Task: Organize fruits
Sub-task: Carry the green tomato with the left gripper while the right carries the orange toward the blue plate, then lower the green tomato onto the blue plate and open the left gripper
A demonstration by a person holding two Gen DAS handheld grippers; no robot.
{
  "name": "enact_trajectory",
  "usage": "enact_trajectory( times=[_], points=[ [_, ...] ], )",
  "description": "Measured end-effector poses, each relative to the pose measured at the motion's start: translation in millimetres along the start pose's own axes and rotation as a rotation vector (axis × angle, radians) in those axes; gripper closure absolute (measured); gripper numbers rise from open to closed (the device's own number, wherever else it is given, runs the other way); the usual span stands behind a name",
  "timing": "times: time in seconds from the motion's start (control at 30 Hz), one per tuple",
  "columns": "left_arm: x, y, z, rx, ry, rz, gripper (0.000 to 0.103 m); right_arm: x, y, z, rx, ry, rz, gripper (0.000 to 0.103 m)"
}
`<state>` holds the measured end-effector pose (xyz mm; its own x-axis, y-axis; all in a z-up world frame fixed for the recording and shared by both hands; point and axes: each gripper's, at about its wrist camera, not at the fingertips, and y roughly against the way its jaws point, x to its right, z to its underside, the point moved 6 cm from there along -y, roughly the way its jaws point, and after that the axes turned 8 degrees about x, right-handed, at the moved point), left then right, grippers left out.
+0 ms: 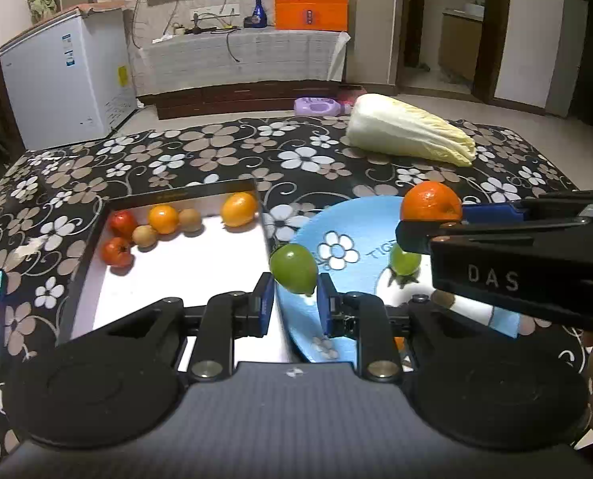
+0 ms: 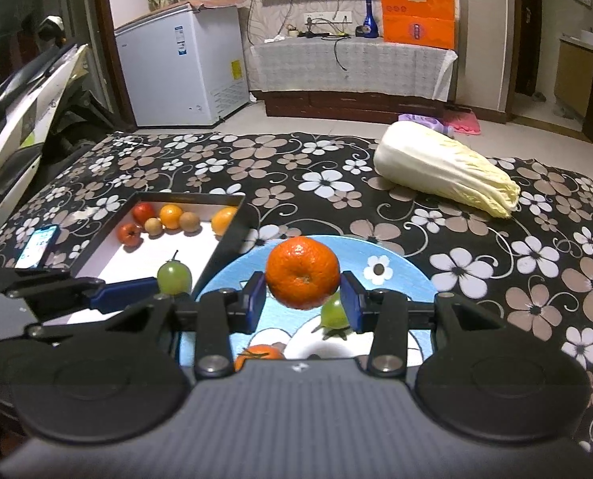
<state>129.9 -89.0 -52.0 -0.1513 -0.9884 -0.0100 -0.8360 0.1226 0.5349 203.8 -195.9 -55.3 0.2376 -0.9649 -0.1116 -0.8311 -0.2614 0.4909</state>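
Note:
My left gripper [image 1: 294, 293] is shut on a small green fruit [image 1: 294, 268], held in the air between the white box [image 1: 200, 271] and the blue plate [image 1: 360, 219]. My right gripper [image 2: 302, 295] is shut on an orange mandarin [image 2: 302, 276] above the blue plate [image 2: 408, 275]. In the left wrist view the right gripper [image 1: 432, 215] reaches in from the right with the mandarin [image 1: 431, 201]. The box holds several red, orange and tan fruits [image 1: 163, 219] along its far side. A second green fruit [image 1: 405, 260] and another mandarin [image 2: 261, 353] lie on the plate.
A large napa cabbage [image 1: 410, 131] lies at the back right of the flowered tablecloth [image 1: 200, 151]. A phone [image 2: 39, 247] with a lit screen rests left of the box. Beyond the table stand a white freezer [image 1: 65, 80] and a low cabinet.

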Motion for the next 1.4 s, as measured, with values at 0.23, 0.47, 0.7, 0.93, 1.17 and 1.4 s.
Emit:
enact_trajectory(
  times=[0.23,0.47,0.7,0.93,1.17,1.4],
  points=[
    [19.0,-5.8,-0.8,0.000,-0.006,0.039,0.076,15.8,4.4,1.0,0.002,-0.018,0.026,0.059],
    [43.5,-16.2,0.4,-0.007,-0.019,0.080,0.076,35.4,10.1,3.0,0.002,-0.038,0.060,0.059],
    [65.9,-29.4,1.9,-0.012,-0.024,0.114,0.076,54.8,16.1,6.5,-0.002,-0.056,0.091,0.059],
    [81.5,-40.3,4.9,-0.015,-0.051,0.140,0.076,61.1,16.1,8.4,-0.010,-0.069,0.101,0.059],
    [88.7,-45.6,7.7,-0.010,-0.080,0.142,0.075,61.1,12.3,10.3,-0.019,-0.069,0.095,0.059],
    [86.3,-37.4,5.9,0.012,-0.087,0.150,0.049,64.6,7.5,13.1,-0.033,-0.083,0.103,0.059]
  ],
)
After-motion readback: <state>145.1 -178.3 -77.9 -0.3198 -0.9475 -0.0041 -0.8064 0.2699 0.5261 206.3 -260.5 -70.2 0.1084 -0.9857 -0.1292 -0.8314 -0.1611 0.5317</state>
